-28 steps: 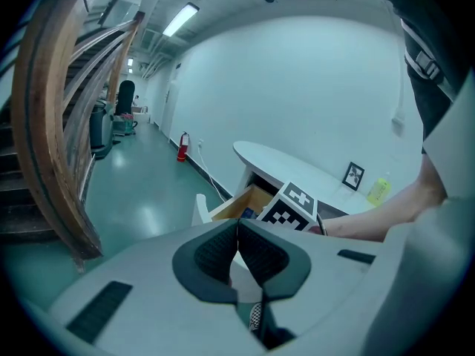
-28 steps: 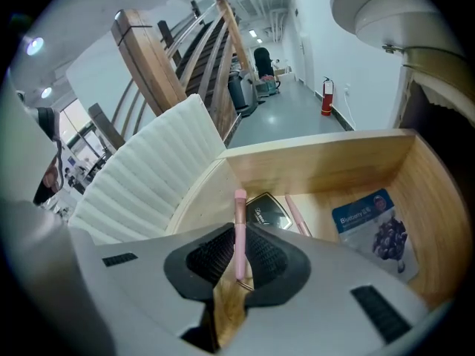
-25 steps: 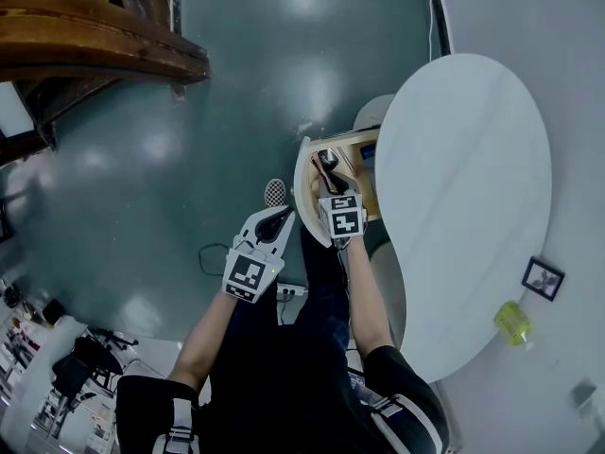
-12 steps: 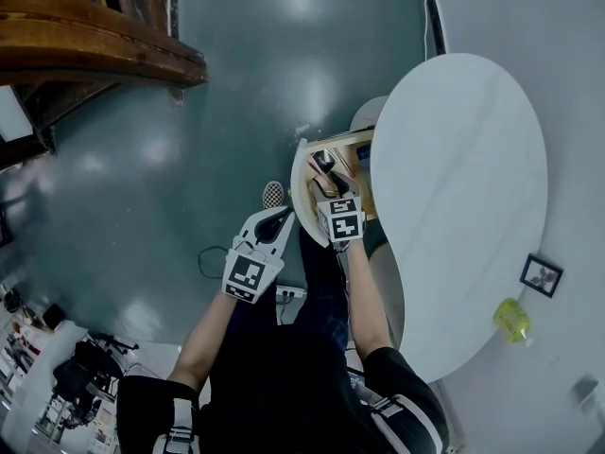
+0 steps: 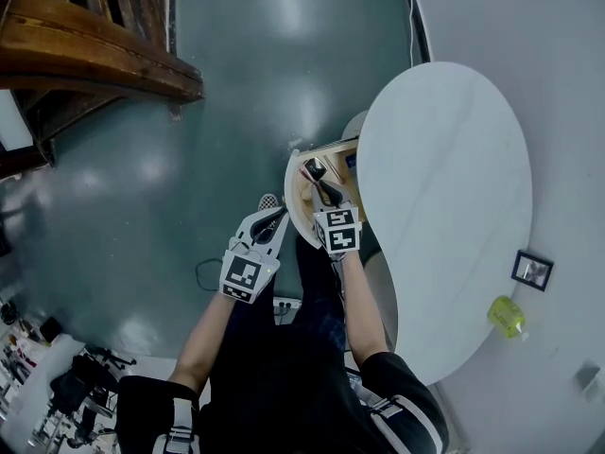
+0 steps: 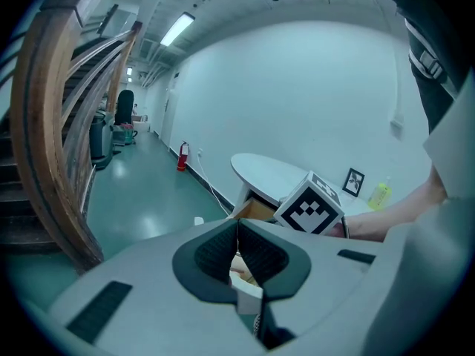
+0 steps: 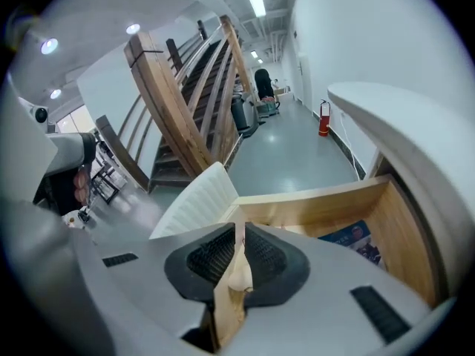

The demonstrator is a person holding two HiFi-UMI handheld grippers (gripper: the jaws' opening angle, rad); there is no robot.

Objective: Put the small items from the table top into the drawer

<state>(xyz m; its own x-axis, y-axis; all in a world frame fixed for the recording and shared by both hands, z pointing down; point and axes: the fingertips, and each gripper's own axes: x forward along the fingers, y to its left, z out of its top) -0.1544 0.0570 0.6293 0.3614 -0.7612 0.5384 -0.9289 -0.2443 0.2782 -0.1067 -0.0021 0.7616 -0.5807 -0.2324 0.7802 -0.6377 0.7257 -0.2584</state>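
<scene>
The drawer (image 7: 319, 206) stands open under the table (image 5: 444, 187), with a blue printed packet (image 7: 355, 237) inside. Above it, the right gripper (image 7: 239, 236) has just been closing. Its jaws now meet on nothing, so a drop looks complete. The left gripper (image 6: 237, 232), off to the side, is likewise closed and empty. Drawer: pale wood walls, white ribbed curved front. Table: smooth white oval. A framed picture (image 5: 531, 270) and a yellow bottle (image 5: 507, 317) stand near its far edge.

Open drawer (image 5: 291, 187) at table (image 5: 444, 206) left edge, bottle (image 5: 506, 316) beside picture (image 5: 531, 270), staircase (image 5: 85, 55) far left.

Left claw (image 6: 237, 228) shut; right claw (image 7: 241, 236) empty, jaws just closing together; both angled downward
</scene>
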